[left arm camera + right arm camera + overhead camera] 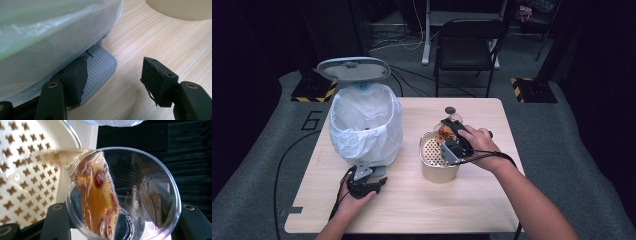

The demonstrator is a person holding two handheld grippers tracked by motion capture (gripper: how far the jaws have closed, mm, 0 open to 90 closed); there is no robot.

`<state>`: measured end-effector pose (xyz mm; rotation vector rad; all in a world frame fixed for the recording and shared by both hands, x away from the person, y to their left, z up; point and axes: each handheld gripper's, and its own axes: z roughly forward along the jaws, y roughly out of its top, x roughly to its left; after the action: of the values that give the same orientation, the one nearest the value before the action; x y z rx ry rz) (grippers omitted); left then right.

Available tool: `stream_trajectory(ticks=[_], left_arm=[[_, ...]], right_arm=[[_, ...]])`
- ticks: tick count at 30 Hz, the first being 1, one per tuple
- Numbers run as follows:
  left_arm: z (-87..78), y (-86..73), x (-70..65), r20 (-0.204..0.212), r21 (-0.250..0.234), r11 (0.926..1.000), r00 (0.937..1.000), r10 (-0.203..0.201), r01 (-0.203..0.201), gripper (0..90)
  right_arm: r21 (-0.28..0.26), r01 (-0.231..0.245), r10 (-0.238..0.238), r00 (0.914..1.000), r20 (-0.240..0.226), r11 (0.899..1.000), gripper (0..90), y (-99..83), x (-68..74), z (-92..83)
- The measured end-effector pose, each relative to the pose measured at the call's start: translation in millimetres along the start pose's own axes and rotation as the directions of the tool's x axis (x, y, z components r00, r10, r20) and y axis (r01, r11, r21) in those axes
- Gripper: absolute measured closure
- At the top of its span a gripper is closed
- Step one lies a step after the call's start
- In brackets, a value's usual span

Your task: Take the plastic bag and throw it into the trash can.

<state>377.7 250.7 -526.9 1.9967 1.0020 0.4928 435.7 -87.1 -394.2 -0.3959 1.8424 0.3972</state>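
Clear cup tipped over the perforated strainer; left jaws wide at the bin pedal.

Landmark: the cream round container with a perforated strainer top (437, 159), mid-table. Well left of it stands the grey pedal bin lined with a white plastic bag (366, 125), lid up. At the bin's near foot, the left gripper (113, 81) has its jaws spread wide, one pad lying over the grey ribbed foot pedal (101, 67), the other over bare wood; whether the pad presses the pedal is hard to tell. Just right of the container, the right gripper (120, 225) clamps a clear plastic cup (140, 195), tilted with its rim over the strainer, amber liquid with red bits (96, 192) running onto the holes.
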Motion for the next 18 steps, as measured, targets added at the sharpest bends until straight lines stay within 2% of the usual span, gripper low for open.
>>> stream_trajectory(ticks=[2, 3, 5, 6, 7, 9, 10, 12, 13, 14, 16, 17, 18], left_arm=[[0.0, 0.0, -0.1, 0.001, 0.0, 1.0, 1.0, 0.001, -0.001, 37.4], [0.0, 0.0, -0.1, 0.001, -0.001, 1.0, 1.0, 0.0, 0.0, 37.4], [-0.1, 0.0, 0.1, 0.001, 0.001, 1.0, 1.0, 0.0, 0.0, 37.4], [-0.1, 0.0, 0.1, 0.001, 0.001, 1.0, 1.0, 0.0, 0.0, 37.4], [0.0, 0.0, 0.0, 0.0, 0.0, 1.0, 1.0, 0.0, 0.0, 37.4], [-0.1, 0.1, 0.1, 0.001, 0.001, 1.0, 1.0, 0.0, 0.0, 37.4], [0.0, 0.0, 0.0, -0.001, 0.0, 1.0, 1.0, 0.0, 0.0, 37.4], [0.0, 0.0, 0.0, 0.0, -0.001, 1.0, 1.0, 0.0, 0.0, 37.4], [0.1, 0.0, 0.0, 0.0, -0.001, 1.0, 1.0, 0.0, 0.0, 37.4], [0.0, 0.0, 0.1, 0.001, 0.0, 1.0, 1.0, 0.0, 0.0, 37.4], [0.1, -0.1, -0.1, -0.001, -0.001, 1.0, 1.0, 0.0, 0.0, 37.4], [0.1, 0.0, -0.1, 0.0, 0.0, 1.0, 1.0, 0.0, 0.0, 37.4], [-0.1, 0.0, 0.1, 0.001, 0.001, 1.0, 1.0, -0.001, 0.001, 37.4]], right_arm=[[0.016, 0.06, -0.06, 0.9981, 0.014, 0.998, 40.5, 1.3, 2.8, 0.2], [0.023, 0.075, -0.075, 0.9971, 0.012, 0.997, 40.5, 2.0, 4.3, 0.0], [0.03, 0.131, -0.132, 0.9907, 0.032, 0.991, 40.5, 3.9, 7.7, -0.4], [0.03, 0.165, -0.166, 0.9855, 0.033, 0.986, 40.6, 5.3, 7.8, -0.1], [0.04, 0.18, -0.182, 0.982, 0.05, 0.983, 40.5, 5.8, 10.4, -0.6], [0.049, 0.252, -0.255, 0.9647, 0.064, 0.966, 40.5, 7.3, 11.6, 0.0], [0.05, 0.258, -0.261, 0.9636, 0.059, 0.965, 40.5, 7.5, 13.3, 0.3], [0.059, 0.297, -0.3, 0.9514, 0.069, 0.953, 40.5, 8.1, 15.5, 0.2], [0.052, 0.345, -0.348, 0.9346, 0.074, 0.937, 40.6, 9.2, 14.1, 0.7], [0.06, 0.324, -0.328, 0.9415, 0.079, 0.944, 40.6, 8.2, 17.2, 0.1], [0.077, 0.361, -0.368, 0.9247, 0.099, 0.929, 40.7, 9.2, 19.2, -0.9], [0.085, 0.386, -0.394, 0.9134, 0.104, 0.919, 40.7, 9.8, 19.7, -1.0], [0.084, 0.449, -0.456, 0.8826, 0.114, 0.89, 40.8, 11.4, 18.5, -1.0]])
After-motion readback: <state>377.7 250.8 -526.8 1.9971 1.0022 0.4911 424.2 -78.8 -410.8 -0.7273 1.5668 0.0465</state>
